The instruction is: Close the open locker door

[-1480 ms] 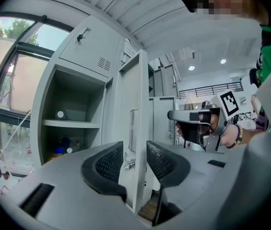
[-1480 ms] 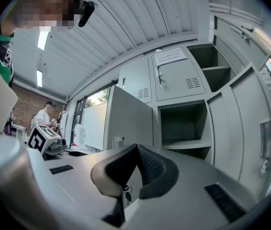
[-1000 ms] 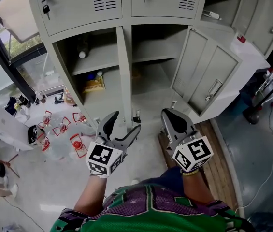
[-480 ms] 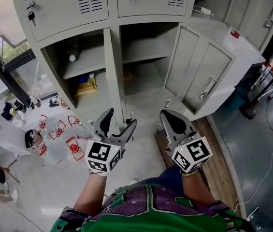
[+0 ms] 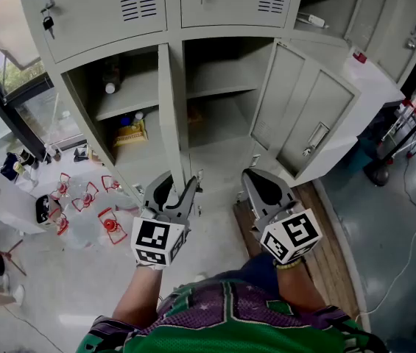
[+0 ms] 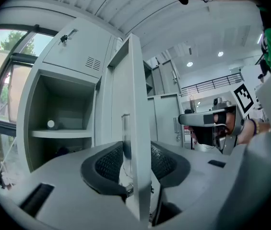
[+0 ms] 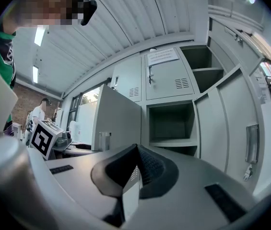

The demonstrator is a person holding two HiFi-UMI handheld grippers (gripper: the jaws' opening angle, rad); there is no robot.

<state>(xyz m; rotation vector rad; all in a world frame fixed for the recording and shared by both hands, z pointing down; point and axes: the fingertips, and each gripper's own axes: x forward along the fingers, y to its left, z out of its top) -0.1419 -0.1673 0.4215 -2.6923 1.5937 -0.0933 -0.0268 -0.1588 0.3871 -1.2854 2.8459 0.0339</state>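
1. The left tool has just been closing, and its pads pinch the free edge of the open door, low down. That edge is thin, so a crooked pull could make the pinch slide off.
2. The right tool is pressed together and empty. It is just beside the left one, on the door's right side and out of the swing.
3. The door stands straight out from the post between the two lower bays, so I judge it must sweep left. Red clutter lies on the floor near that arc. I cannot tell whether the door's foot clears it.
4. If the tool rides the edge all the way home, it could get nipped between door and frame.
5. In the left bay, the yellow bag sits back from the lip and probably won't foul the door.
6. Further right, the right door hangs open, well apart from the one being shut.
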